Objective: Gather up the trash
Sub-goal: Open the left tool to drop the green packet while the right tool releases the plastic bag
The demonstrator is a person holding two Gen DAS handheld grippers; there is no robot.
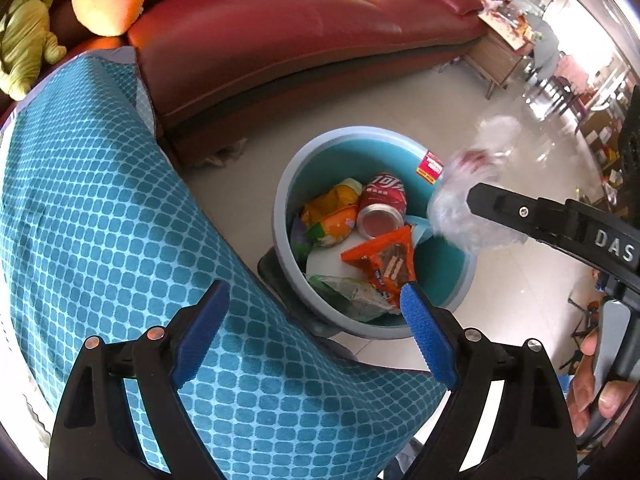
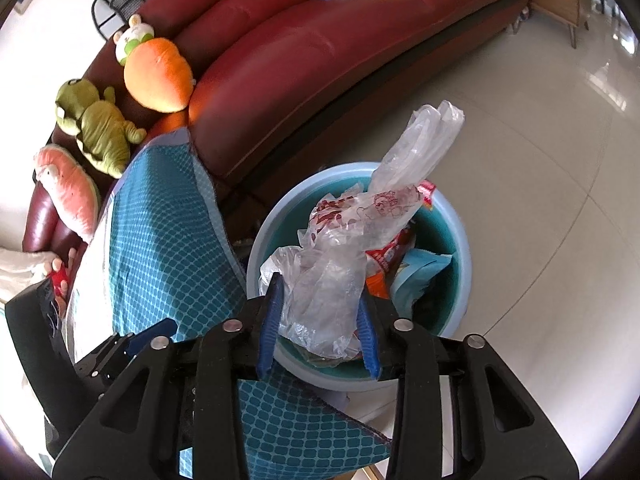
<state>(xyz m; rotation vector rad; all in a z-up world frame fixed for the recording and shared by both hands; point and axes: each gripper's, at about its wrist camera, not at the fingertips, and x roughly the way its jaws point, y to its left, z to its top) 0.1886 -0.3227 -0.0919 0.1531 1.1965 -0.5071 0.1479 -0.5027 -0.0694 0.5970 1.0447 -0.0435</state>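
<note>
A round blue bin [image 1: 280, 216] [image 2: 460, 240] stands on the floor by the sofa. It holds a crushed red can [image 1: 384, 198], an orange snack wrapper [image 1: 386, 260] and other packets. A crumpled clear plastic bag [image 2: 332, 280] [image 1: 452, 208] with red print hangs over the bin. It lies between the blue pads of my right gripper [image 2: 320, 296] [image 1: 480, 198], whose jaws stand apart around it; the bag looks blurred in the left wrist view. My left gripper [image 1: 314, 292] is open wide and empty, over the bin's near rim and a teal cushion [image 1: 100, 220]. One left finger [image 2: 154, 332] shows in the right wrist view.
A dark red leather sofa [image 1: 260, 40] [image 2: 320, 60] runs behind the bin, with plush toys [image 2: 156, 76] and books on it. The teal patterned cushion [image 2: 160, 240] leans close to the bin's left. Pale tiled floor [image 2: 540, 180] lies to the right. A wooden cabinet [image 1: 496, 56] stands beyond the sofa.
</note>
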